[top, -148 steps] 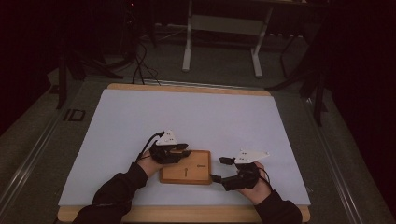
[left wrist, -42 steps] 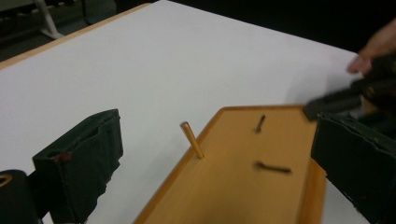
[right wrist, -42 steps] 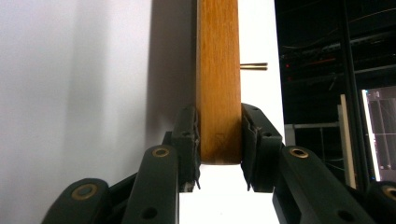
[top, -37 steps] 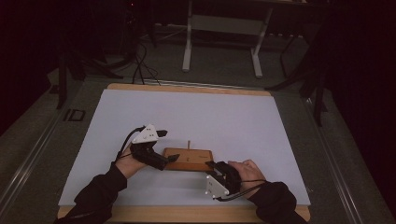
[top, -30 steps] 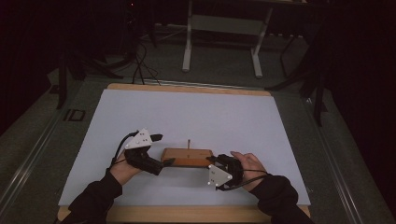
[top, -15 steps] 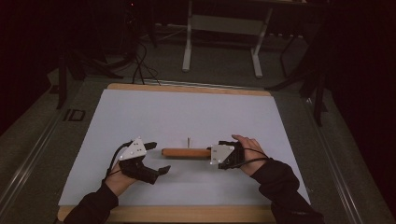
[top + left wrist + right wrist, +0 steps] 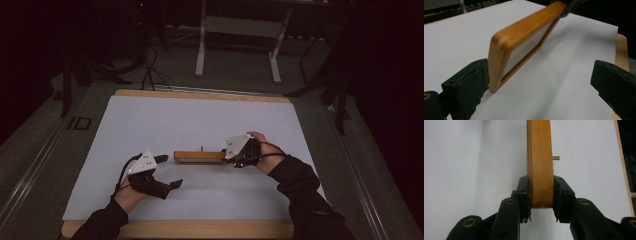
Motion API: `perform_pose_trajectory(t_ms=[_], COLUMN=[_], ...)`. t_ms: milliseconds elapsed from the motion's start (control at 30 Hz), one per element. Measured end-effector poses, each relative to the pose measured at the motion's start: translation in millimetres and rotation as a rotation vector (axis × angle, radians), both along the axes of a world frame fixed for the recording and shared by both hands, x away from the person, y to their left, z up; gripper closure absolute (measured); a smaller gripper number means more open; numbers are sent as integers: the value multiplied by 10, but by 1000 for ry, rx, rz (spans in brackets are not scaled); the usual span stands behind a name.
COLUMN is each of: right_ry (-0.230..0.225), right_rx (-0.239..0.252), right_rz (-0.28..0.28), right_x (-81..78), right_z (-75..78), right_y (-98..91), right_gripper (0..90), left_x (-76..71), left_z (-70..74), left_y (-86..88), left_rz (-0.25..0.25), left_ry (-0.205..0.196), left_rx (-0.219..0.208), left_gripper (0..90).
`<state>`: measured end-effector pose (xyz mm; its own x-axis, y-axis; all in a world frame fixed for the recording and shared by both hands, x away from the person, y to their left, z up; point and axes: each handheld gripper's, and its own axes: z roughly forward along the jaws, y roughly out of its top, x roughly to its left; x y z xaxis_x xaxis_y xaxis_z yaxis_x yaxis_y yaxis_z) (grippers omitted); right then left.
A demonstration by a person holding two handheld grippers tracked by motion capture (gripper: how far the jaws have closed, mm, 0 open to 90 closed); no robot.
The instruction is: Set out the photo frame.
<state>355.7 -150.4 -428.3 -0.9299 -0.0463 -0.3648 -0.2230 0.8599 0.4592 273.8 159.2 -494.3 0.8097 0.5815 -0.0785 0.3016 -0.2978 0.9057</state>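
Wooden frame [image 7: 200, 156] stands on edge, long axis crosswise.

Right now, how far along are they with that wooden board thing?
Done: the wooden frame is already tipped up on its long edge on the white sheet. In hand: the right gripper clamps one end, while the left gripper is open beside the other end. Left: probably turning it over or laying it back down, though I can't tell which.

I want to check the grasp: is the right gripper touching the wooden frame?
Touching. In the right gripper view, the right gripper presses both black pads flat against the two faces of the wooden frame, with no gap visible.
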Motion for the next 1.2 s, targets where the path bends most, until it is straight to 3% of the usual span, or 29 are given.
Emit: perform_pose_trajectory(t_ms=[500, 633, 1200], right_ry=[117, 152, 204], right_rx=[17, 41, 99], right_rz=[-56, -76, -155], right_x=[423, 525, 787], right_z=[53, 47, -11], right_y=[39, 29, 31], right_gripper=[670, 667, 628], left_x=[11, 12, 29], left_z=[-59, -64, -105], left_y=[1, 9, 16], left_rz=[-1, 0, 3], left_ry=[7, 8, 12], left_rx=[-5, -10, -9], left_gripper=[27, 27, 26])
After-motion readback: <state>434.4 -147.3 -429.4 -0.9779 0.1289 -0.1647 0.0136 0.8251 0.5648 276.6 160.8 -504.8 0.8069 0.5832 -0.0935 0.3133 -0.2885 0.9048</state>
